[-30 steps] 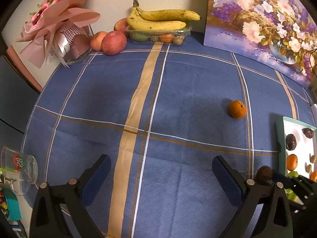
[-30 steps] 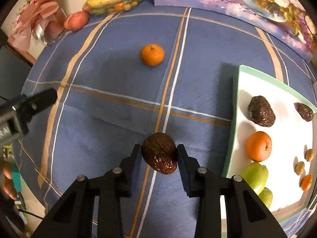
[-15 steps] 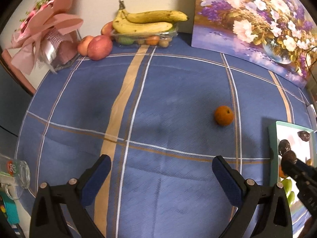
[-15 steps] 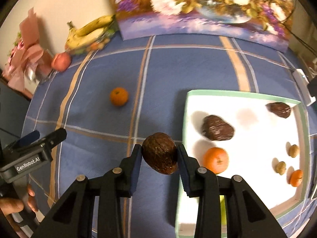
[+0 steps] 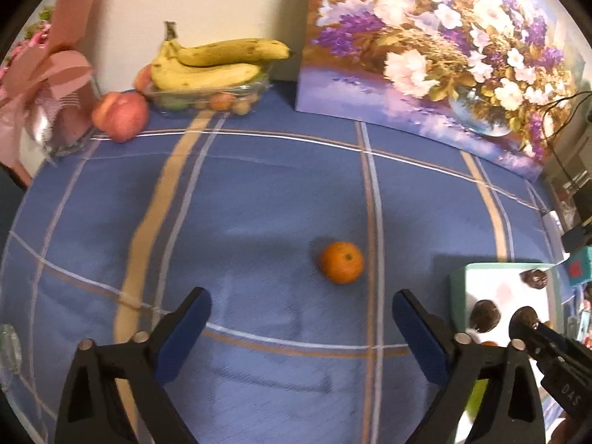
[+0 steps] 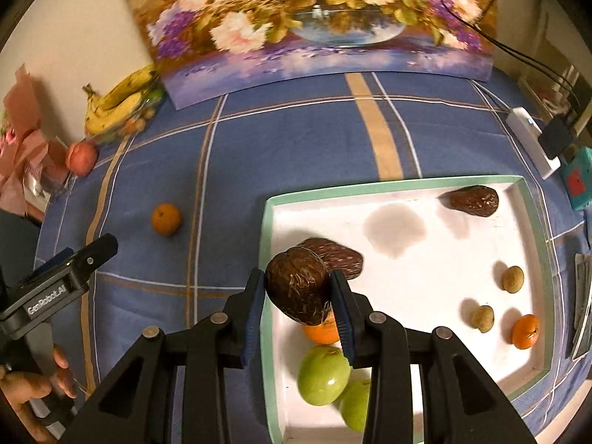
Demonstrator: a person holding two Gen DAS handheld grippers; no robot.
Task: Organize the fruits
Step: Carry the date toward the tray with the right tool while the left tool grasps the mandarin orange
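We see a white tray (image 6: pixel 407 188) with a green rim near the right edge of the blue checked tablecloth (image 6: pixel 288 140). Lying in it are two dark brown wrinkled fruits, two green apples (image 6: pixel 323 375), two small tan nuts, one small orange fruit (image 6: pixel 525 331) by its right wall, and another orange partly hidden behind our right gripper (image 6: pixel 301 296). That gripper hangs over the tray's left rim, its pads pinching a third dark brown wrinkled fruit (image 6: pixel 298 285) clear of the tray floor.

Our left gripper (image 5: pixel 301 329) has its fingers spread wide, though they have just been closing a little, with nothing between them. One mandarin (image 5: pixel 341 262) sits alone on the cloth just beyond it, well apart from the tray.

At the far edge stand a clear punnet (image 5: pixel 207 98) of small fruit with two bananas (image 5: pixel 222 63) on top, red apples (image 5: pixel 120 114) beside it, a flower painting (image 5: pixel 436 48) and a pink bouquet (image 5: pixel 48 85).
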